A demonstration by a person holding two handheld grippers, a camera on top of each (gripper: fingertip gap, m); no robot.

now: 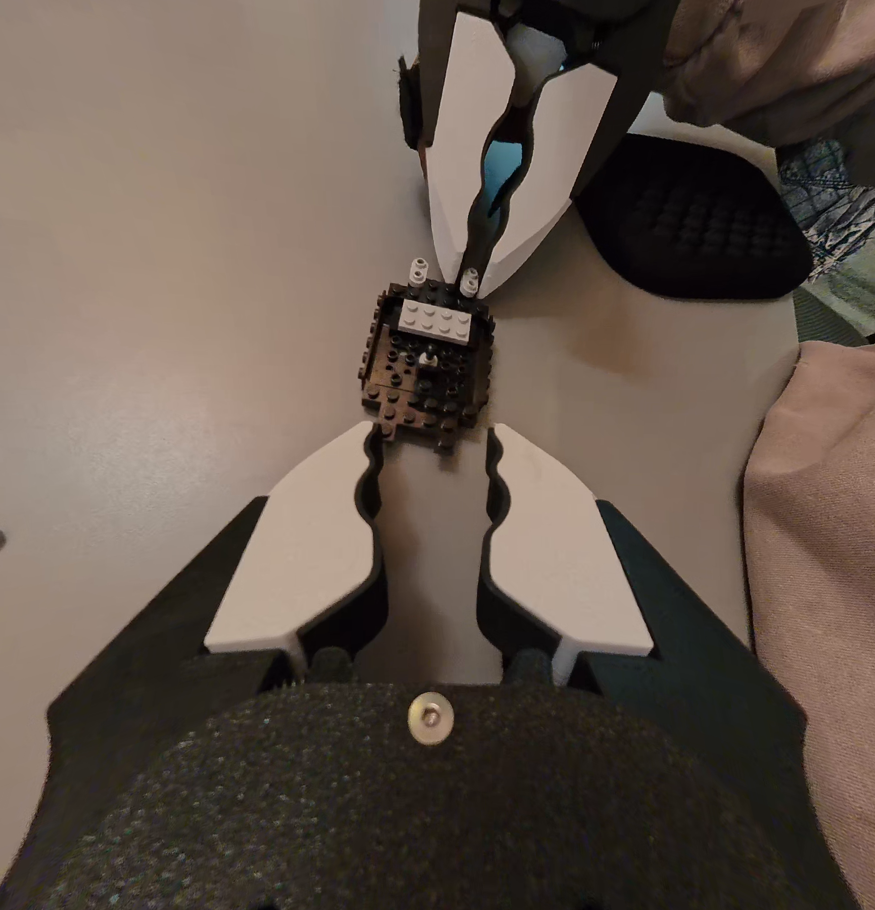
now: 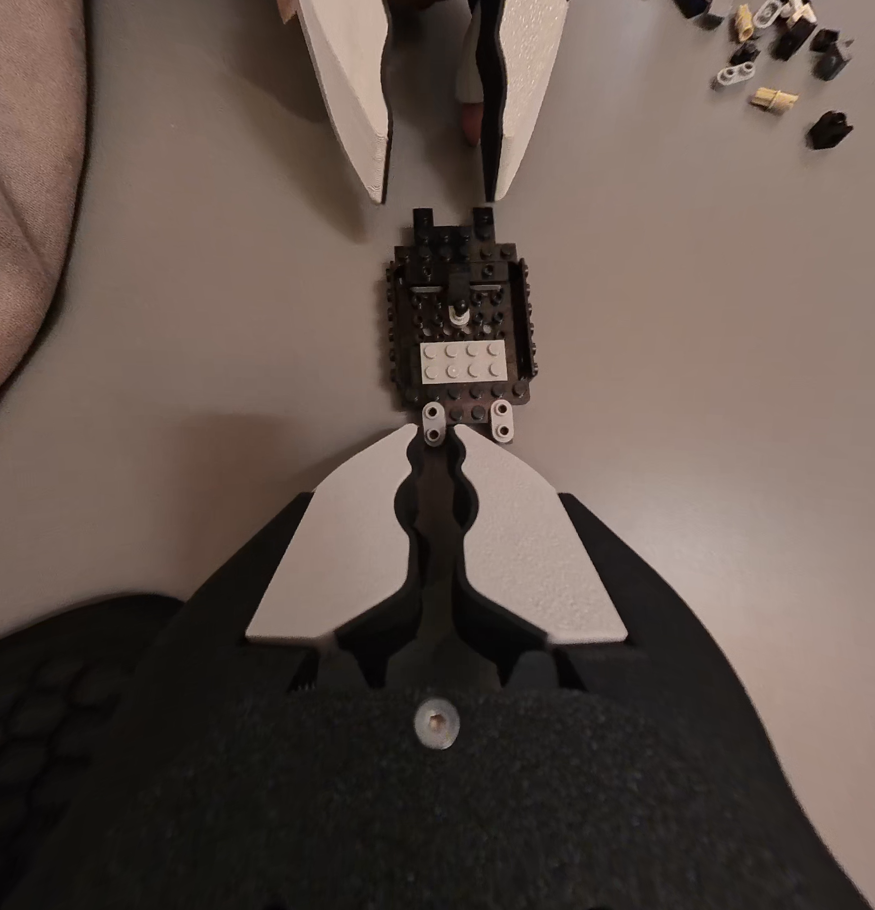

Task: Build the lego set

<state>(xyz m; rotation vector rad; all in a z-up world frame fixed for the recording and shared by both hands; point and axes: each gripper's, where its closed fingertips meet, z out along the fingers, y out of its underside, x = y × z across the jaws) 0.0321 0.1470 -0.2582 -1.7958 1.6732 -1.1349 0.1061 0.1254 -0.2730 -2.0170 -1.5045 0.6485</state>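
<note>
On the pale grey bench (image 2: 671,443), the two tools are facing each other from opposite ends of the lego build (image 2: 457,325), which is lying flat between them. A black dimpled pad (image 1: 691,221) is sitting at the bench edge behind the right tool, and beige cloth (image 1: 829,541) is lying along the same side.

The left tool (image 1: 430,436) is hovering with its white fingers spread wide, the tips just beside the build's stepped near end; whether they are touching it cannot be told. In the right wrist view, this tool (image 2: 438,199) is showing at the top, its tips flanking two black posts of the build.

The right tool (image 2: 436,432) is pinching a small light grey two-hole piece (image 2: 434,423) at the build's corner, its fingers nearly pressed together around it. From the left wrist view, the same tool (image 1: 472,280) is coming down from above onto that piece (image 1: 469,281).

The build is a dark brown and black studded plate with low walls. A light grey two-by-four brick (image 2: 462,362) is sitting on it near the right tool, and a small white-and-black peg (image 2: 458,312) is standing near its middle. A second grey two-hole piece (image 2: 502,419) is sitting at the other corner.

Loose small pieces (image 2: 780,59), black, grey and tan, are lying scattered well apart from the build.
</note>
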